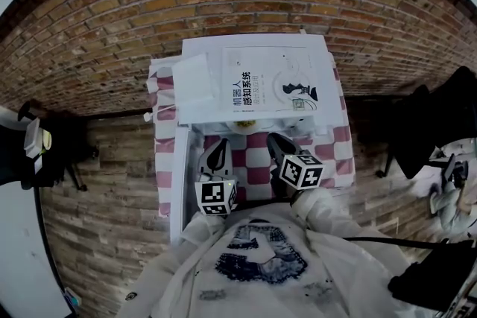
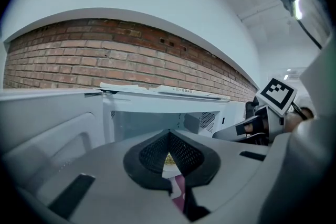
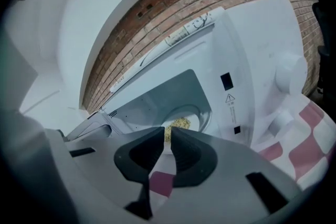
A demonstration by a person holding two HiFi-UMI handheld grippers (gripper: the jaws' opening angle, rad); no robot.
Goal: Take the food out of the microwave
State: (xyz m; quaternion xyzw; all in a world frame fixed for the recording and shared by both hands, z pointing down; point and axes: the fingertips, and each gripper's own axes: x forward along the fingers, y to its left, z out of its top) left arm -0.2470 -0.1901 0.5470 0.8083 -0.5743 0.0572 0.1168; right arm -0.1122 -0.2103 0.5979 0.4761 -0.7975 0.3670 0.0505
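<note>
Head view: the left claw [image 1: 220, 147] and the right claw [image 1: 276, 139] hang side by side before the open microwave [image 1: 205, 48], which stands on the checked tabletop [image 1: 339, 153]. Left gripper view: the left claw's jaws are pressed together, empty, pointing into the cavity. Right gripper view: the right claw is pressed together too, pinching nothing. The yellowish food [image 3: 181, 123] lies inside the microwave, beyond the tips.

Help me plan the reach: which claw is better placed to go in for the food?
Right, probably. The right claw points straight at the food in the open microwave, while the left claw sits close beside the open door. Both claws are shut, so either must open first.
</note>
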